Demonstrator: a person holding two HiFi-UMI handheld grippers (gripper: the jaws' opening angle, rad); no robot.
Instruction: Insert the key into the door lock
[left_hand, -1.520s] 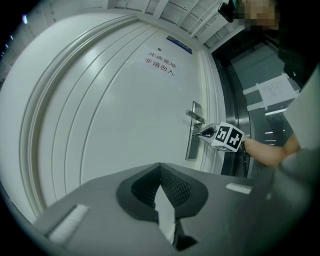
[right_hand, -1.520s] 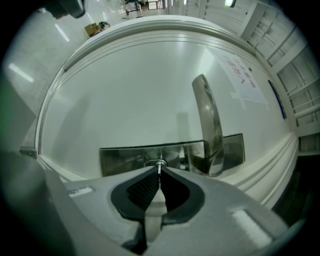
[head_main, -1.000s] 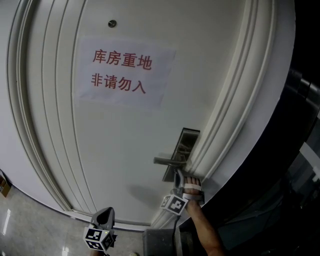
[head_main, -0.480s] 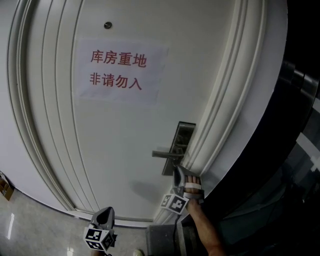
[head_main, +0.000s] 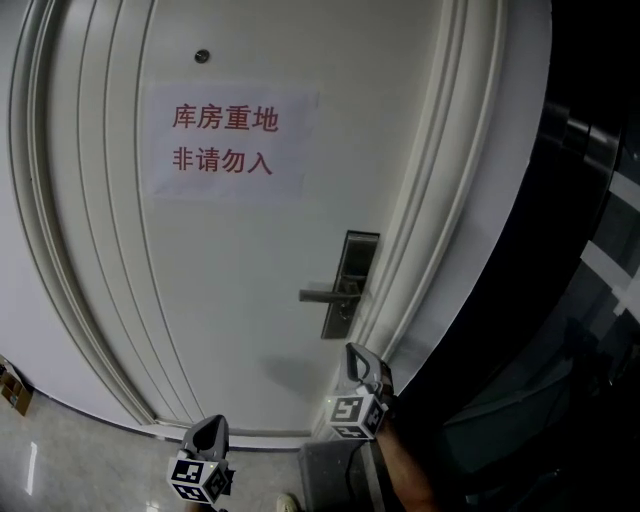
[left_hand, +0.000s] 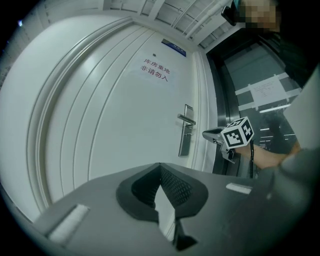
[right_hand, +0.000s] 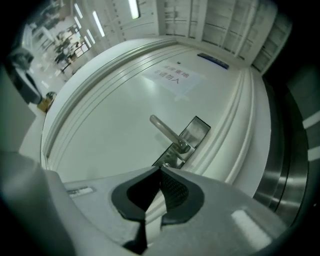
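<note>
Right tool (head_main: 354, 352) clenched, just below lock plate (head_main: 356, 252) | left tool (head_main: 212, 428) clenched, low | handle (head_main: 322, 294), paper sign (head_main: 225, 140) above

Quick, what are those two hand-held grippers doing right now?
Left hand-held gripper: closed, empty.
Right hand-held gripper: closed, nothing visibly held.

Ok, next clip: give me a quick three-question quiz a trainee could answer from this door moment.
1. True or false: the paper sign hangs below the lever handle.
2. In the head view, the right gripper shows: A) above the lock plate B) below it C) on the sign.
3. Fill in: the sign's print is ___ in colour.
Key: 1 false; 2 B; 3 red.
</note>
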